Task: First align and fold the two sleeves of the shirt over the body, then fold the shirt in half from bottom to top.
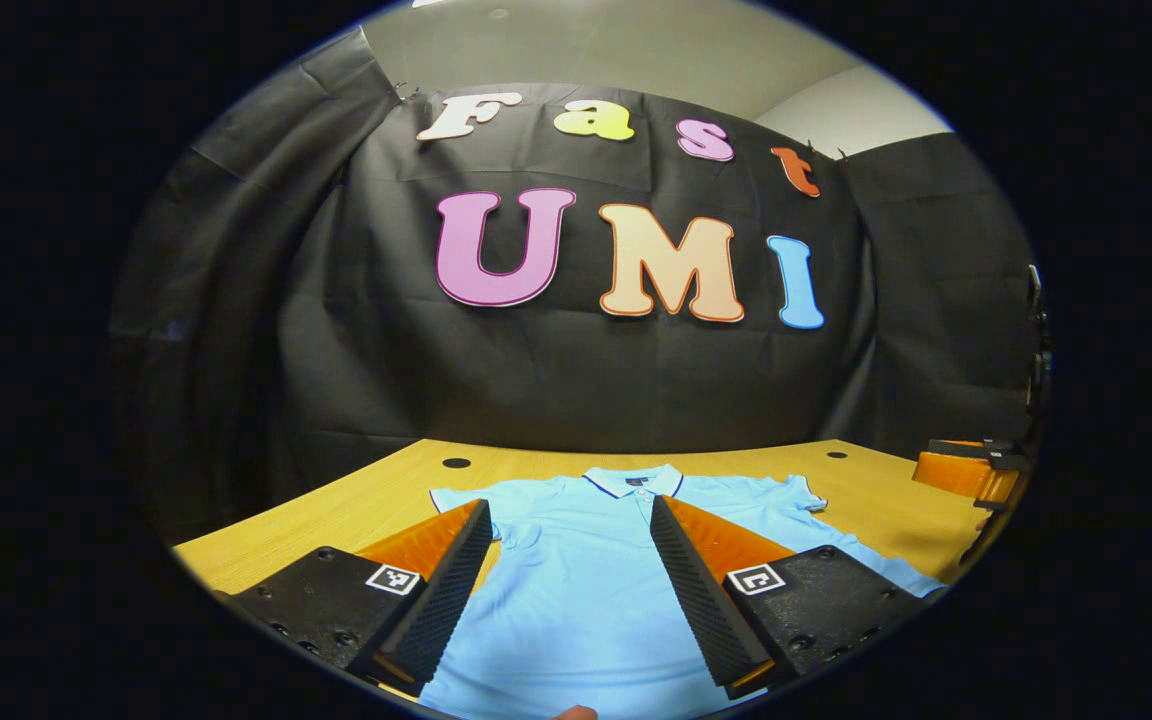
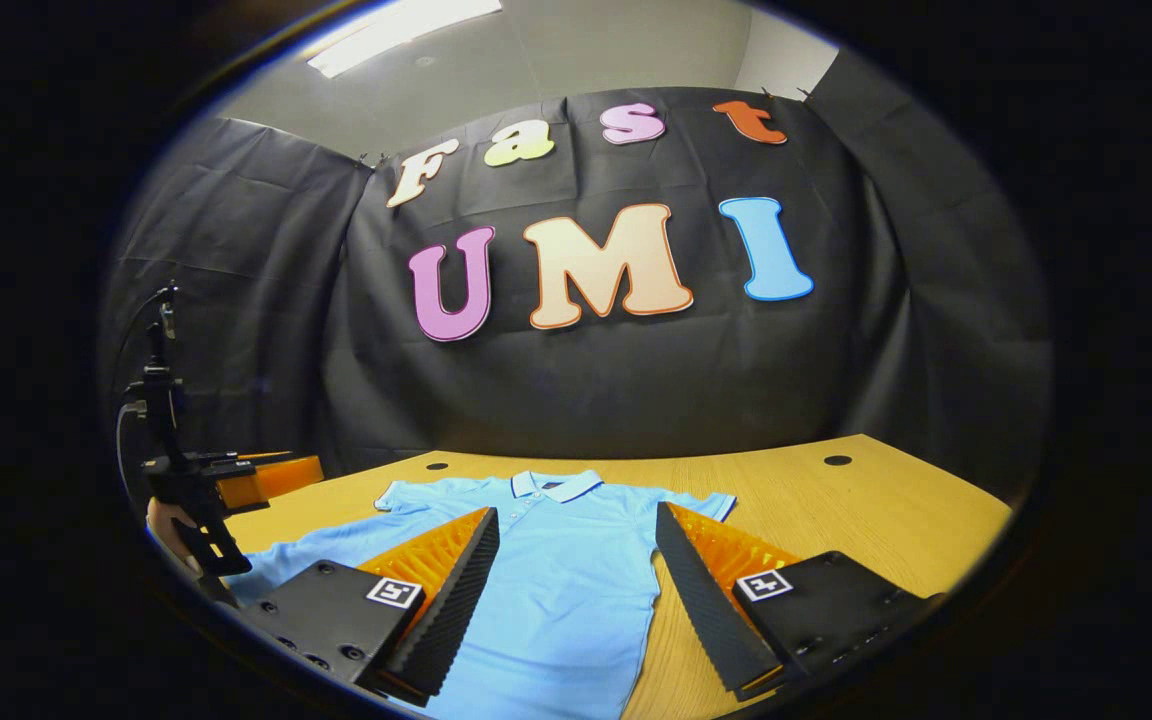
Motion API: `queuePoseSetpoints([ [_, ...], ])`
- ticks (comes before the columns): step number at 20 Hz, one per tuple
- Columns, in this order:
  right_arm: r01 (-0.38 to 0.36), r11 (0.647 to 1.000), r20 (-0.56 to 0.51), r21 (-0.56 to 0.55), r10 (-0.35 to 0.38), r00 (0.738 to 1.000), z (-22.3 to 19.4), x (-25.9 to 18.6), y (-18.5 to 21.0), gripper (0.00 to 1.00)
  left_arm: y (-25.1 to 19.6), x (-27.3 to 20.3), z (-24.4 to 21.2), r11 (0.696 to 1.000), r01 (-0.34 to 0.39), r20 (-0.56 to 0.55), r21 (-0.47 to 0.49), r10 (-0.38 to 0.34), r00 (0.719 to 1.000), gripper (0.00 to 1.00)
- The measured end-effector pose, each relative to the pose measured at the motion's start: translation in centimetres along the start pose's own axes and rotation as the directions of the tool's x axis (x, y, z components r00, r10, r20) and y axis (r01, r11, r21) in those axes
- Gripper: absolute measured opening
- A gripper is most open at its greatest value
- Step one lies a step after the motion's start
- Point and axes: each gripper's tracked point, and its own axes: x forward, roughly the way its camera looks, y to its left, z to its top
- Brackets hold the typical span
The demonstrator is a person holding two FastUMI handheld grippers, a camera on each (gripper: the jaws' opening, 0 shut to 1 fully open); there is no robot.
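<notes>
In the left gripper view, the left gripper [image 1: 570,590] hangs over the table [image 1: 356,500] with its jaws spread wide and nothing between them but air. Below it the shirt [image 1: 576,570] lies flat on the wood, collar [image 1: 633,481] toward the wall, both short sleeves spread out to the sides. The right gripper [image 1: 971,468] shows at the far right edge; I cannot tell its jaws from here.

In the right gripper view, the right gripper [image 2: 576,595] is likewise wide apart and empty, above the shirt's [image 2: 556,580] right half. The left gripper [image 2: 256,478] shows at the left, held in a hand [image 2: 164,525], near the shirt's far sleeve [image 2: 286,560].
</notes>
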Motion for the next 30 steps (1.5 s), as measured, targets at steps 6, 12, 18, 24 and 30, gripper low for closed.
queuePoseSetpoints([
  [6,0.016,1.0,-0.045,0.015,-0.015,0.999,-0.7,0.5,-1.1,0.98,-0.1,-0.2,0.0,1.0,0.004,0.001,0.007,-0.004,1.0,0.95],
  [12,0.104,0.99,-0.212,0.098,-0.081,0.974,-0.8,4.8,-6.7,0.97,-0.9,-0.2,0.0,1.0,0.023,-0.002,-0.001,-0.023,1.0,0.95],
  [18,0.171,0.984,-0.375,0.053,-0.139,0.917,-3.9,11.5,-9.8,0.97,-1.0,-0.5,0.8,0.999,0.033,0.017,0.01,-0.033,0.999,0.95],
  [24,0.216,0.975,-0.511,-0.057,-0.215,0.832,-8.4,17.7,-12.1,0.94,-0.5,-0.2,0.4,0.999,0.032,0.005,-0.003,-0.032,0.999,0.95],
  [30,0.261,0.961,-0.598,-0.086,-0.26,0.758,-11.1,20.2,-14.0,0.94,-0.2,0.0,0.4,0.999,0.035,0.006,-0.017,-0.035,0.999,0.95],
])
